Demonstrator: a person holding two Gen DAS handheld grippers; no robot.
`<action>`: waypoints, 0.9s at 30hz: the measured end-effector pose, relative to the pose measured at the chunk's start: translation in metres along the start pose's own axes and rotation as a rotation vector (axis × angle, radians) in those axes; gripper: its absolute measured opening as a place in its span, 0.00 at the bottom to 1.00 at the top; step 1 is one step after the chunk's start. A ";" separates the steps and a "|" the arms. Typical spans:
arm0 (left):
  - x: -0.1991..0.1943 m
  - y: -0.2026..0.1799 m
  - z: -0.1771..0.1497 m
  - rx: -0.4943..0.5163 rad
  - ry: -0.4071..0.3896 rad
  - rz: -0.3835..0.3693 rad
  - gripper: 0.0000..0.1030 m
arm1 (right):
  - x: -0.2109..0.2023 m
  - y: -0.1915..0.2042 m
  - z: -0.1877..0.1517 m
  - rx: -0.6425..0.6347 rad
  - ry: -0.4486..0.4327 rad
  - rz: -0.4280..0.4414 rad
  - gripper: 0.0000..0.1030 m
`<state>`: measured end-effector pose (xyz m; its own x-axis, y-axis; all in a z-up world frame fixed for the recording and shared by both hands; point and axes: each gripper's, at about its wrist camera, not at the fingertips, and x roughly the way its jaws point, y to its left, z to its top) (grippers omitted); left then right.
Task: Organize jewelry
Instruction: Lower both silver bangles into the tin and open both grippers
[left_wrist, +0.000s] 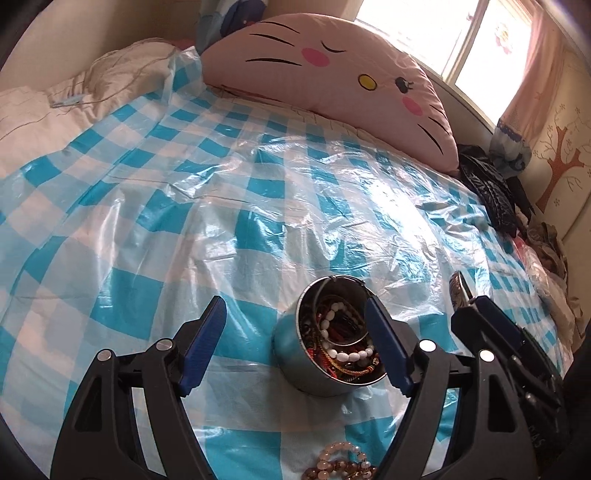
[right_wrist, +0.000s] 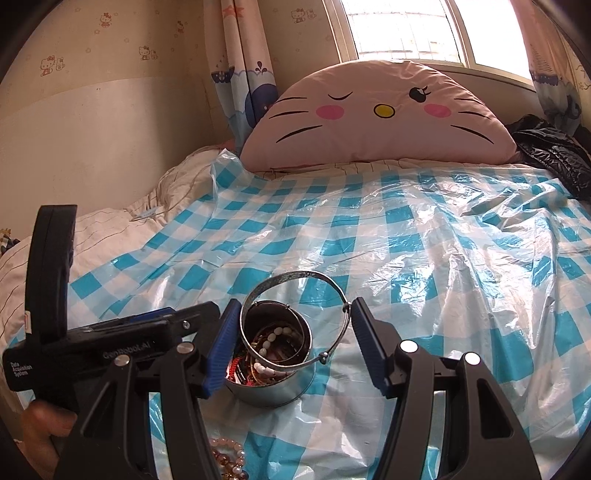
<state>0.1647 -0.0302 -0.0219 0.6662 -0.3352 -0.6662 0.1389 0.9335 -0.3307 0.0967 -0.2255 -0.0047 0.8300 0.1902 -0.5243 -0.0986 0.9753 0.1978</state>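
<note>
- My left gripper spread wide, ribbed blue pads, nothing held.
- My right gripper wide too, straddling a thin silver bangle leaning on the tin.
- Round shiny metal tin stuffed with white beads and red cords, on crinkly blue-checked plastic sheet.
- Pink bead bracelets lie near the tin.

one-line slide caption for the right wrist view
Right gripper open around a silver bangle above a jewelry-filled metal tin on a blue checkered sheet.
</note>
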 end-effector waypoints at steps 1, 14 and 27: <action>-0.006 0.007 0.001 -0.034 -0.017 0.014 0.72 | 0.004 0.004 0.000 -0.016 0.009 0.002 0.58; -0.034 0.035 -0.017 -0.165 -0.080 0.074 0.81 | 0.079 0.038 -0.001 -0.137 0.122 0.033 0.58; -0.033 0.042 -0.016 -0.171 -0.079 0.076 0.81 | 0.086 0.021 -0.004 -0.043 0.140 0.072 0.68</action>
<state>0.1369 0.0175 -0.0249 0.7266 -0.2470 -0.6411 -0.0364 0.9180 -0.3949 0.1637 -0.1880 -0.0492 0.7360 0.2702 -0.6207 -0.1806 0.9620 0.2047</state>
